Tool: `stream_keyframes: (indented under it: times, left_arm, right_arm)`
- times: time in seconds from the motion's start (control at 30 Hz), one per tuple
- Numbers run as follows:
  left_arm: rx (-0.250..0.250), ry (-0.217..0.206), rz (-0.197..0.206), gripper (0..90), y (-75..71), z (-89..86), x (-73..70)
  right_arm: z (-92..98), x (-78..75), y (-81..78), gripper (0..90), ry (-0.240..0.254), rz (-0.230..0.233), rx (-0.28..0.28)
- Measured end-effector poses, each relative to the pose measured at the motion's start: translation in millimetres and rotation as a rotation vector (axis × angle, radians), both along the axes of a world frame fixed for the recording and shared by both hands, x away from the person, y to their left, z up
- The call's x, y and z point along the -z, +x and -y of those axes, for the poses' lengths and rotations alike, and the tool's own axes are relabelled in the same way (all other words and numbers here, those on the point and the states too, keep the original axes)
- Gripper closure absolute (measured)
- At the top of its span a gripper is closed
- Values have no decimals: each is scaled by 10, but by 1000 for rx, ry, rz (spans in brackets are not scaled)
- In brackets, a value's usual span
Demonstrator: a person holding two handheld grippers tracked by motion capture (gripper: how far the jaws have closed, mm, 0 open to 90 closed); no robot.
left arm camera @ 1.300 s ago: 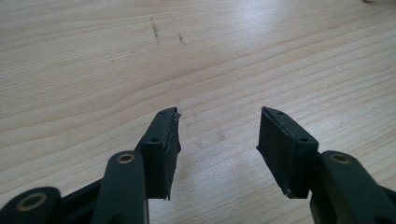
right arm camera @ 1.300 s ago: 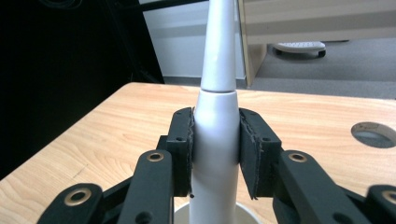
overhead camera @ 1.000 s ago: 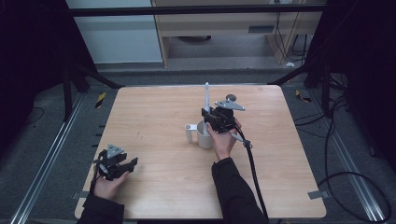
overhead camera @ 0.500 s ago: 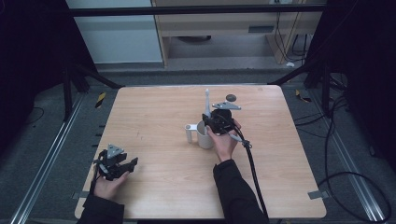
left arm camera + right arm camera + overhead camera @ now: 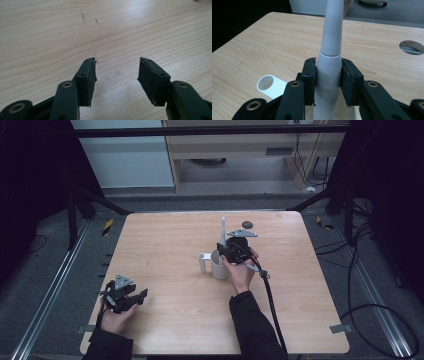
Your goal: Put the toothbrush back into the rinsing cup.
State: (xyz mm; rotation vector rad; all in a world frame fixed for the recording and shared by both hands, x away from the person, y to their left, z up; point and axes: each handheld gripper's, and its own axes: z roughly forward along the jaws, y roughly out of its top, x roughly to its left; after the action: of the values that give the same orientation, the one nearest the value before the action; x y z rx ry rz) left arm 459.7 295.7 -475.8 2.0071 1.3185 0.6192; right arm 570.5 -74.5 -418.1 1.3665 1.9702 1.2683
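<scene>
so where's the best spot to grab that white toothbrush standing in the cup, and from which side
Probably the thick lower handle of the white toothbrush, just above the cup rim. It stands nearly upright and narrows towards the top, so the wide part gives the pads more surface. Come in level from the person's side, one jaw on each flank, as the right gripper is clamped now, away from the cup's side handle.

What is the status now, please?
Right gripper shut on white tapered tool, standing in white cup. Left gripper open over bare table. Nothing in the way.
</scene>
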Motion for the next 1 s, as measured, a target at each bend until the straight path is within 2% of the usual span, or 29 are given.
stream_keyframes:
  times: [0.47,0.57,0.73,1.0]
  left_arm:
    - [-1,0,0,472,1,-1,0]
    - [-2,-2,1,472,0,-2,-2]
    - [-1,-1,1,471,-1,1,-2]
    - [-2,0,0,471,-4,0,0]
  right_arm:
    - [19,-29,-18,618,-5,15,-4]
    - [24,-60,-65,567,-5,27,-8]
    - [101,-105,-165,411,6,53,0]
    - [275,-232,-355,295,-29,57,-24]
